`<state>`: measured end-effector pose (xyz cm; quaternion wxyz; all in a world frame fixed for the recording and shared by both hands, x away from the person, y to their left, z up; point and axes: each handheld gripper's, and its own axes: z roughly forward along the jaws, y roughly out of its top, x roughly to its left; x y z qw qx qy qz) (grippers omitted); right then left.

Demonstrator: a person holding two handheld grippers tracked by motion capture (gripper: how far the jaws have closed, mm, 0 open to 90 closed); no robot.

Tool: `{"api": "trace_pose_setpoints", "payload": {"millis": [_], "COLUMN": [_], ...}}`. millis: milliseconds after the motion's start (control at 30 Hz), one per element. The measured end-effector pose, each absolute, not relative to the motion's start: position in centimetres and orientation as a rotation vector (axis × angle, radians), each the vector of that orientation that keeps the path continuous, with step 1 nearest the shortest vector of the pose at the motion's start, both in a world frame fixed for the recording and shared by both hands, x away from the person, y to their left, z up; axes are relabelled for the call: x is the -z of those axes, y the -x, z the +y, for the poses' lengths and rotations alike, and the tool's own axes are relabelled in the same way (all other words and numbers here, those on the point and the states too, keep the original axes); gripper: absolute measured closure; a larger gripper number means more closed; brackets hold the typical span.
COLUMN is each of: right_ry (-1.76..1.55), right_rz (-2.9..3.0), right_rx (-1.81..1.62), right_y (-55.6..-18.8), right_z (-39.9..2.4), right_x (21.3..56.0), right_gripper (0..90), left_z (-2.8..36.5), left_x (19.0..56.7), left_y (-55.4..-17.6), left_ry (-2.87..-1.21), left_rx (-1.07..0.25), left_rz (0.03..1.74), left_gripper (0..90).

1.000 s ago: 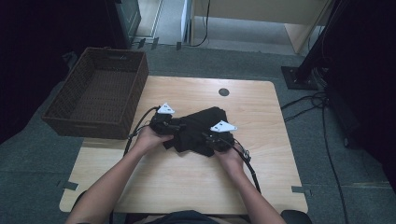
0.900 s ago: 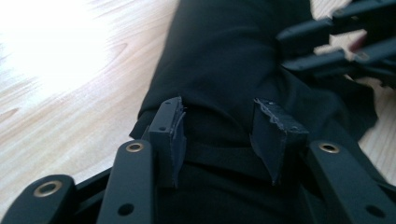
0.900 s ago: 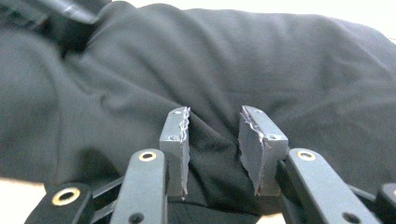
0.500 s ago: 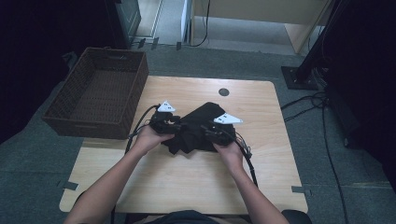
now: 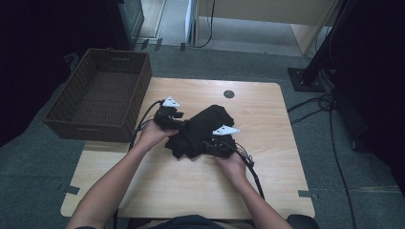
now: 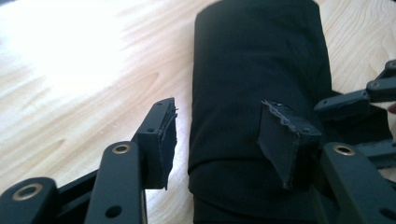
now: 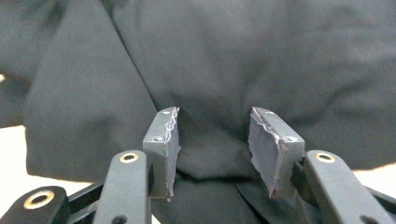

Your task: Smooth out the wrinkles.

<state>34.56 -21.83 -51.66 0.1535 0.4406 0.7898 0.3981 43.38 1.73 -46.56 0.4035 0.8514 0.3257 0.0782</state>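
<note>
Holding a gripper in each hand, you work at a black cloth (image 5: 200, 131) that lies bunched on the wooden table (image 5: 286, 157), to the right of the brown wicker basket (image 5: 102, 95), well apart from it. Your left gripper (image 5: 184, 125) sits at the cloth's edge nearest the basket. Its jaws have just been opening and now stand apart, the left pad (image 6: 161, 135) over bare wood and the right pad (image 6: 282, 140) over the folded roll of cloth (image 6: 257, 70), neither pressing on it. Your right gripper (image 5: 206, 144) rests at the cloth's side farthest from the basket, toward you. Its jaws have also just been opening; they stand parted with a gap between the pads (image 7: 166, 140), with cloth (image 7: 233, 56) lying behind and under them, not pinched. The round dark grommet (image 5: 229, 94) lies on the table beyond the cloth.
</note>
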Motion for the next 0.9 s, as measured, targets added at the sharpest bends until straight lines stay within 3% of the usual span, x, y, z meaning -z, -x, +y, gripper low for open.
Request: {"api": "trace_pose_setpoints", "payload": {"millis": [400,600,800,900], "right_ry": [-1.225,-1.214,-1.193,-1.178], "right_rz": [2.279,2.301,2.336,2.319], "right_rx": [-1.122,-1.121,-1.096,-1.080], "right_y": [-34.2,-33.9,-33.7,-33.6], "right_z": [-22.9,-25.3,-25.2,-24.9], "right_x": [51.8,51.1,51.5,51.8], "right_gripper": [49.5,53.1,53.5,53.6], "left_z": [1.7,1.6,0.6,0.5], "left_x": [47.8,47.6,47.8,47.8], "left_y": [-42.1,-42.3,-42.6,-42.6], "left_ry": [-2.168,-2.162,-2.169,-2.171], "left_rx": [-0.149,-0.133,-0.087,-0.078], "left_rz": [0.782,0.785,0.779,0.760], "left_gripper": [43.3,44.0,37.8,42.7]}}
